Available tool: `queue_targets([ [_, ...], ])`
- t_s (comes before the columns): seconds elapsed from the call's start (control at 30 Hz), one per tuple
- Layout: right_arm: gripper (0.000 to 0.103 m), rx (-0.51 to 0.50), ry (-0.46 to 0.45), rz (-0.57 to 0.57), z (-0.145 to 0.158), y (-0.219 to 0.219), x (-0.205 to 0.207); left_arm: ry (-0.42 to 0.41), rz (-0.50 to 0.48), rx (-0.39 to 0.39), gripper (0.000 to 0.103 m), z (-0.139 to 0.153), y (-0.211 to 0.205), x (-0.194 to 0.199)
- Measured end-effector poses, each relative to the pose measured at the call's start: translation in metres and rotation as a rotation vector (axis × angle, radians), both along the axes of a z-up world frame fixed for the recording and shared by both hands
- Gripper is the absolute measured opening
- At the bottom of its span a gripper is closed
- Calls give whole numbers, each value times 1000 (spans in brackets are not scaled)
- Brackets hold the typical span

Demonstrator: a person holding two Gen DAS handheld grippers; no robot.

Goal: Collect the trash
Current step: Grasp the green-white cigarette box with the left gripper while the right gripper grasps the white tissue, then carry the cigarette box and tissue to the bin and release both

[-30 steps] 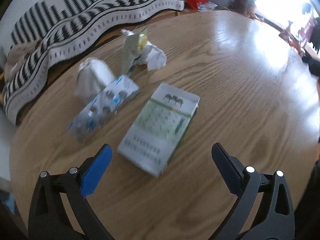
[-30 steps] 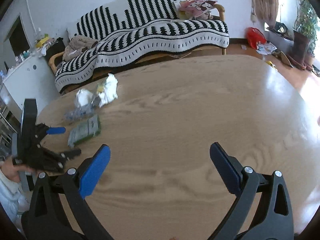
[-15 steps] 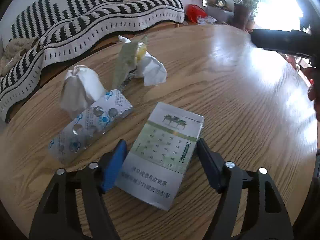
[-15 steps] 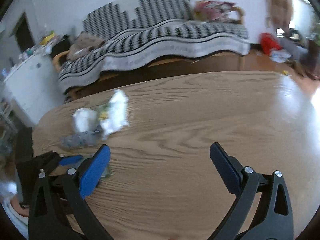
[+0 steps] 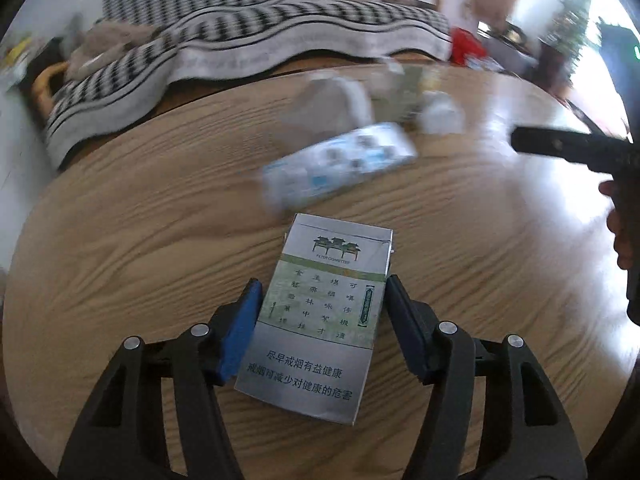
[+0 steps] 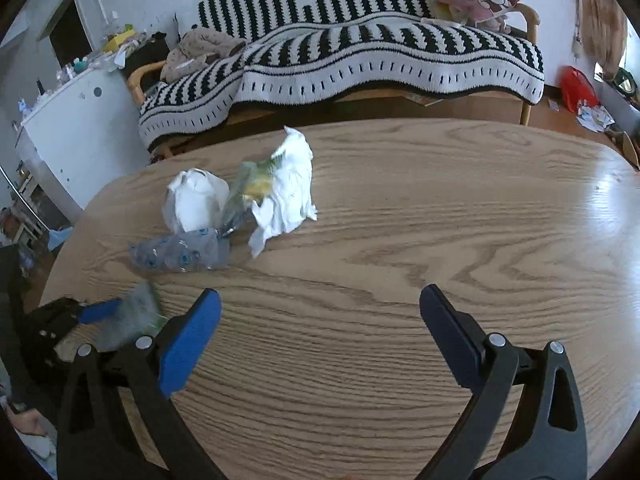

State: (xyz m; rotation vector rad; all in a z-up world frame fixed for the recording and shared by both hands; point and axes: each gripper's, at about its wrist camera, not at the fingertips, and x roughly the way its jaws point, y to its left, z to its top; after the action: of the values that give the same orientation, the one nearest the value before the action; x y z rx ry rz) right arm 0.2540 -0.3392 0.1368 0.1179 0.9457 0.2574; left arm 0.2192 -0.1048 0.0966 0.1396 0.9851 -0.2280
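My left gripper (image 5: 322, 300) is shut on a grey-green cigarette pack (image 5: 320, 312), its pads against both long sides, and the pack looks raised off the wooden table (image 5: 120, 240). The pack and left gripper also show blurred in the right wrist view (image 6: 128, 316). Beyond lie a blister pack (image 5: 340, 168) (image 6: 180, 254), a white crumpled bag (image 6: 196, 200), a green-yellow wrapper (image 6: 252, 188) and a crumpled white tissue (image 6: 290, 188). My right gripper (image 6: 320, 312) is open and empty over bare table, to the right of the trash.
A sofa with a black-and-white striped blanket (image 6: 360, 52) stands behind the table. A white cabinet (image 6: 68, 128) is at the left. The table's far edge (image 6: 400, 124) runs close behind the trash. The right gripper's body (image 5: 580, 148) reaches in from the right.
My left gripper closed onto the cigarette pack and moved it back from the other trash. My right gripper swung towards the trash pile and stayed open.
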Motion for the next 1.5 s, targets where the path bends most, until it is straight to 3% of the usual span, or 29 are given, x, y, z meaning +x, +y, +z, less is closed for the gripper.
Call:
queue_targets([
  [0.2,96,-8,1,31,-2,19,25,-4,69,3,61,1,18,-1],
  [0.3,87,6,22,59,-7,32,45,-5,70,-1,61,1,19,0],
  [0.37,73,7,39,73,-13,39,57,-3,70,-1,61,1,19,0],
  [0.4,55,14,47,82,-15,41,61,-2,72,-3,61,1,18,-1],
  [0.43,19,21,55,94,-17,42,64,2,75,-7,61,1,18,1],
  [0.47,8,10,50,77,-18,40,64,8,76,-16,61,2,18,1],
  [0.63,4,-18,26,67,-9,31,41,21,81,-55,61,8,15,-1],
  [0.97,4,-68,-52,-3,41,-17,-27,-12,91,-104,61,36,0,-41],
  [1.2,4,-49,-24,-22,45,-39,-90,-1,67,-130,60,47,-14,-76],
  [1.37,4,-20,-102,-53,91,-68,-150,-34,4,-168,60,76,-39,-107],
  [1.5,4,-23,-173,-77,129,-94,-201,-99,-100,-191,60,113,-83,-139],
])
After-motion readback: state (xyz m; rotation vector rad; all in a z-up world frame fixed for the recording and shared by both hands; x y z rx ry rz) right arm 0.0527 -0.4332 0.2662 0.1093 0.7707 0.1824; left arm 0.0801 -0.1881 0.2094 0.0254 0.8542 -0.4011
